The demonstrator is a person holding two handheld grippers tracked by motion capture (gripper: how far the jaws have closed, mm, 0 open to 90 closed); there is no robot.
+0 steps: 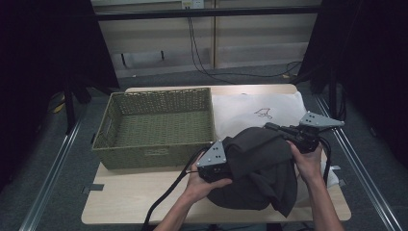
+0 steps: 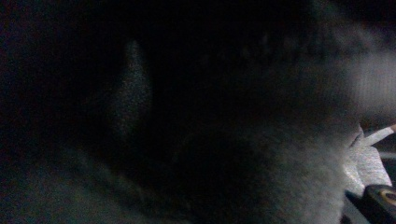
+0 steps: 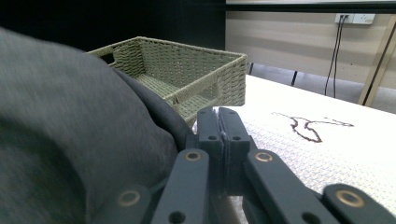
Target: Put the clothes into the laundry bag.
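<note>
A dark grey garment lies heaped at the table's front right, between both hands. My left gripper sits at the heap's left edge with its jaws buried in the cloth, which bunches right against its camera; it looks shut on the garment. My right gripper points left along the heap's far edge. In the right gripper view its jaws are pressed together, with no cloth visible between the tips, and the garment leans against their left side.
A green woven basket stands empty on the left half of the wooden table. A white cloth with a small dark drawing lies under and behind the garment. Cables trail off the table's front edge.
</note>
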